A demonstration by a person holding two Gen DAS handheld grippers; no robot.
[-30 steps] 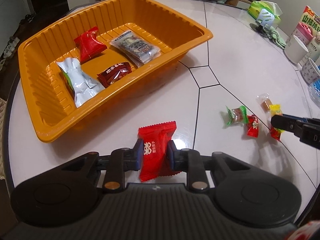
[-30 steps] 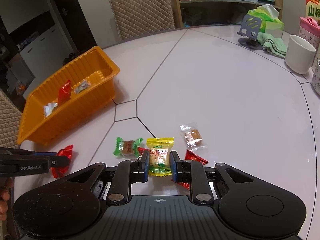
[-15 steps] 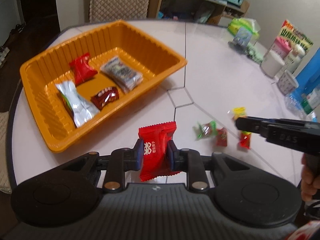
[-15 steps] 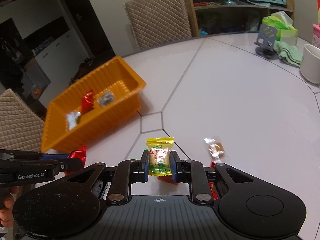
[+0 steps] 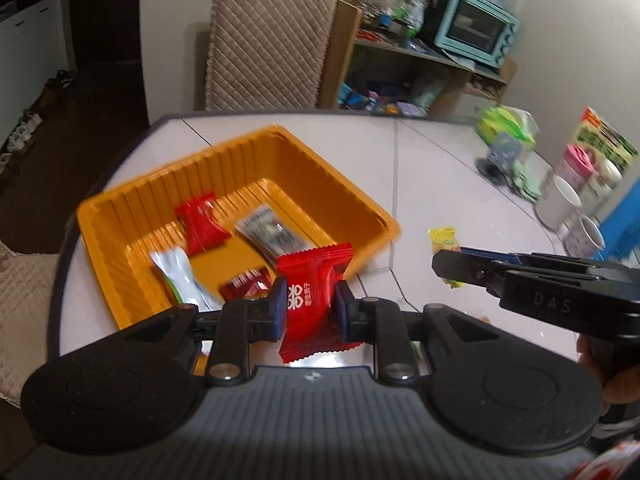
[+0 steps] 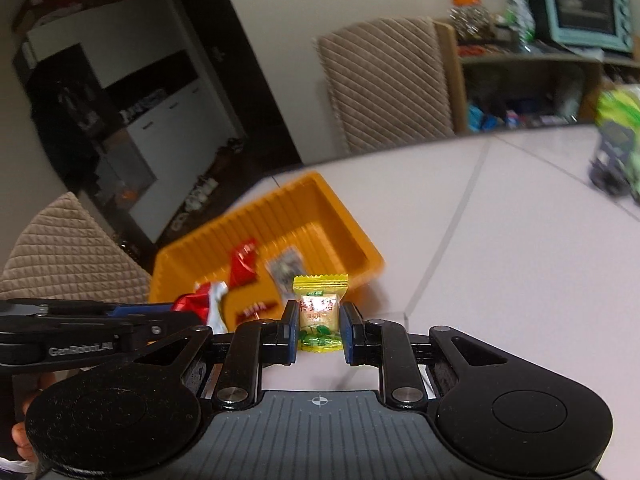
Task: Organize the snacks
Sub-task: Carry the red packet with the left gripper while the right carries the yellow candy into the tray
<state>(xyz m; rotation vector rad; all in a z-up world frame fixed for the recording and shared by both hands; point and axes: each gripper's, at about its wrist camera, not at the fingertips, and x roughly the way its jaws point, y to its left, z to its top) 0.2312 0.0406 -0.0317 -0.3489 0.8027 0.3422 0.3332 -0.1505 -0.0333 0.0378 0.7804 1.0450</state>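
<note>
My left gripper is shut on a red snack packet and holds it in the air at the near edge of the orange tray. My right gripper is shut on a yellow candy, also lifted, just to the right of the tray. The yellow candy shows in the left wrist view at the tip of the right gripper. The tray holds a red packet, a silver packet, a dark red packet and a clear printed packet.
Two quilted chairs stand by the round white table. At the table's far right are mugs, a pink cup, a snack box and a green tissue pack. A shelf with a teal oven stands behind.
Both grippers have risen and moved toward the tray with their snacks. The loose candies on the table have dropped out of view below the grippers.
</note>
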